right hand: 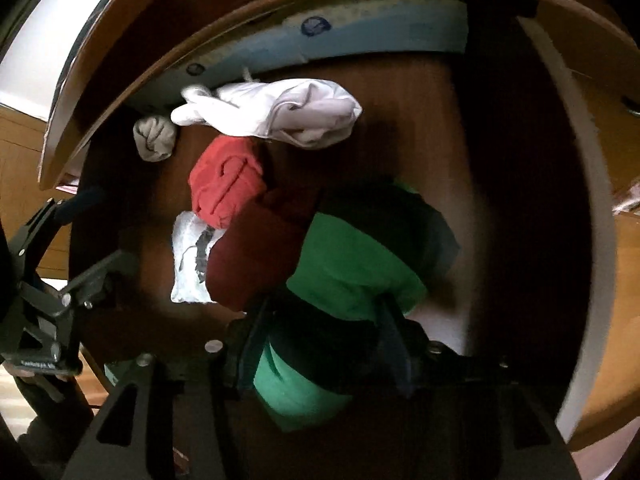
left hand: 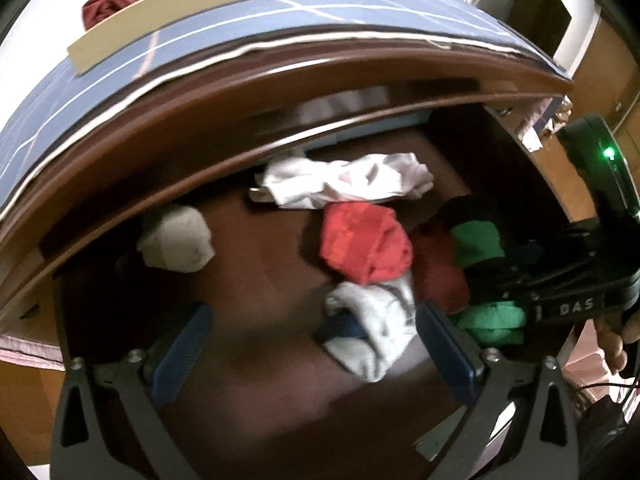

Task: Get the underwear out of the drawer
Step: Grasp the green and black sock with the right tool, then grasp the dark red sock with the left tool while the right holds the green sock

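Observation:
The open wooden drawer (left hand: 256,280) holds loose garments. Green underwear with a black band (right hand: 352,264) lies at the drawer's right side. My right gripper (right hand: 324,320) points down into it, the cloth bunched between its two fingers, and I read the jaws as open. In the left wrist view that right gripper (left hand: 580,288) sits over the green underwear (left hand: 476,240). My left gripper (left hand: 314,314) hangs open over the drawer floor. A white printed garment (left hand: 372,328) lies just inside its right pad (left hand: 444,340).
Also in the drawer are a white garment (left hand: 348,180) at the back, a red one (left hand: 364,240), a dark red one (left hand: 436,264) and a grey roll (left hand: 176,240). Above it, a blue cloth (left hand: 240,40) covers the top, where a dark red garment (left hand: 108,4) lies.

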